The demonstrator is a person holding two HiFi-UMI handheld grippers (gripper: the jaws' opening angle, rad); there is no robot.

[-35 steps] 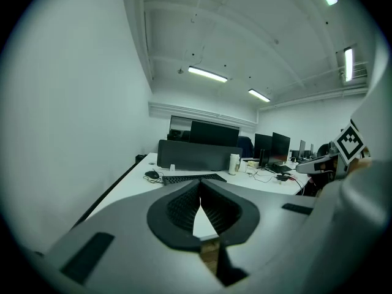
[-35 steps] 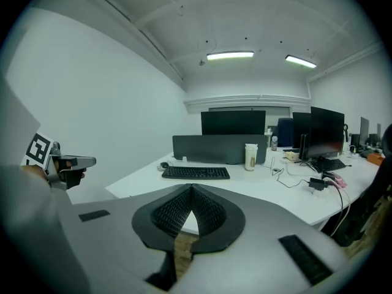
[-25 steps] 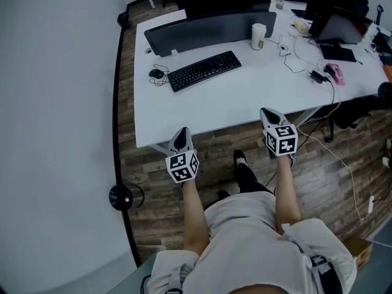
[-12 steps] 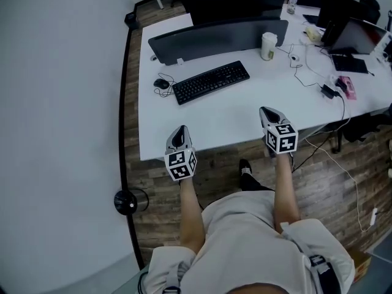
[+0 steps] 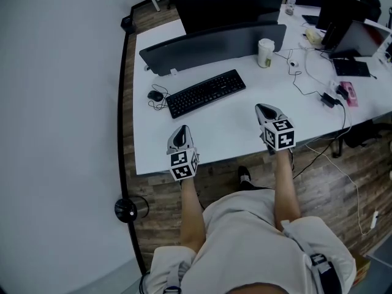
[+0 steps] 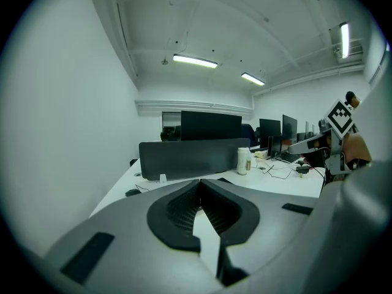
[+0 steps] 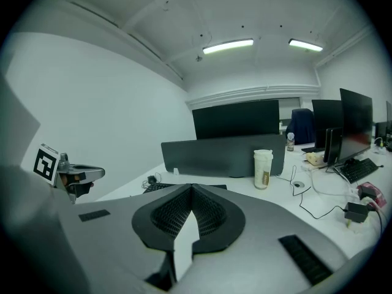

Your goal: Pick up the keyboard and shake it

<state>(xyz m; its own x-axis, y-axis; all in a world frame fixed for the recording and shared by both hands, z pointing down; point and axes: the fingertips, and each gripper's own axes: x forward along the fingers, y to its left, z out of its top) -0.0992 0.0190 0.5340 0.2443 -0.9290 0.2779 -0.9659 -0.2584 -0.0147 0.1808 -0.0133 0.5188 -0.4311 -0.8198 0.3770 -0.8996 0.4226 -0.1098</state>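
A black keyboard lies flat on the white desk, in front of a dark divider panel. My left gripper hovers over the desk's near edge, shut and empty, well short of the keyboard. My right gripper hangs above the desk to the keyboard's right and nearer me, also shut with nothing in it. In the right gripper view the keyboard peeks out just past the closed jaws; in the left gripper view it is mostly hidden behind them.
A black mouse with a coiled cord sits left of the keyboard. A paper cup stands at the divider's right end. Cables, a charger and monitors crowd the desk's right side. A round black base stands on the wood floor.
Both grippers have come forward from beyond the desk's edge to above its near part. The keyboard has not moved on the desk.
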